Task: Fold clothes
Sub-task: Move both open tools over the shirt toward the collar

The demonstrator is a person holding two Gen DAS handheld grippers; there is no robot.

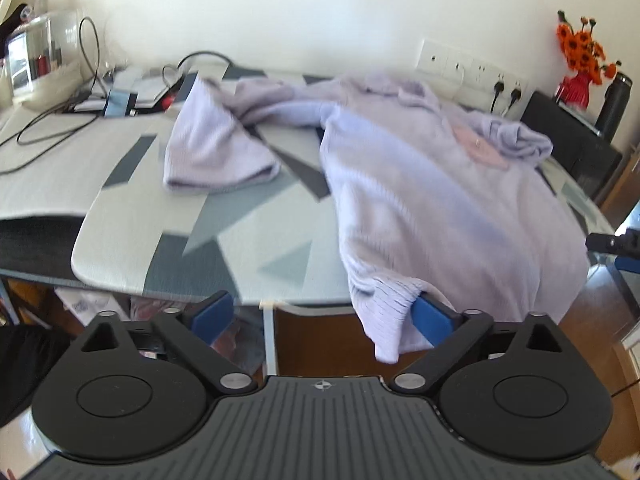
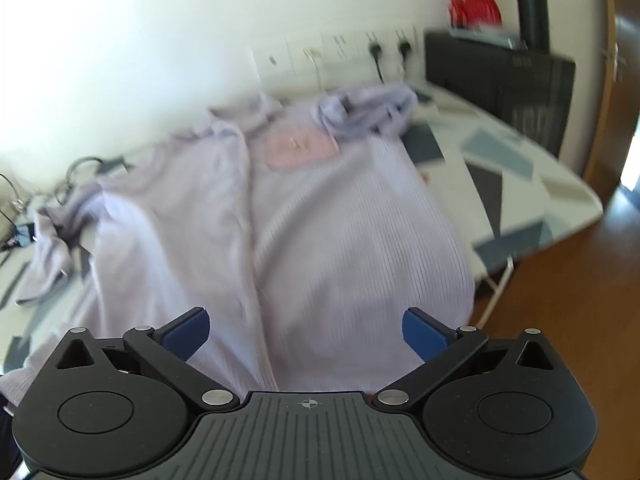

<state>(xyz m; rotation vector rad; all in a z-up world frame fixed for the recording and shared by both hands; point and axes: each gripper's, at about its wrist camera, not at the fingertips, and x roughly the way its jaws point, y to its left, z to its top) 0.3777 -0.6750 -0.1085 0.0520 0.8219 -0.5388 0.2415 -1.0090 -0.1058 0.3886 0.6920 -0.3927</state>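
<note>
- Seen from both wrist views: a bench (image 1: 120, 232) under a grey-and-white geometric cover, set against a pale wall with a row of sockets (image 1: 472, 68).
- At the far left, loose black cables (image 1: 52, 128) and desk clutter; at the far right, a black box (image 1: 568, 136), a dark bottle (image 1: 614, 104) and orange flowers in a red vase (image 1: 580, 60). Wooden floor below.
- Left hand-held gripper (image 1: 320, 316) spread wide at the bench's near edge, nothing clamped between the blue pads. Right-side pad (image 1: 432, 318) partly draped by the hanging ribbed hem, apparently touching it, though motion blur makes contact hard to confirm.
- Right hand-held gripper (image 2: 306, 332) likewise spread wide, poised above the garment's lower body, pads clear of the cloth and gripping nothing.
- Lilac ribbed cardigan (image 1: 420, 200) lying face up across the right half of the bench, hem spilling over the near edge.
- One sleeve (image 1: 216, 148) thrown out leftward and crumpled on the cover; the other bunched near the collar at the right (image 1: 520, 140).
- Pink patch (image 2: 300, 148) on the chest, front placket running down the middle.
- Unfolded, creased, far from flat.
</note>
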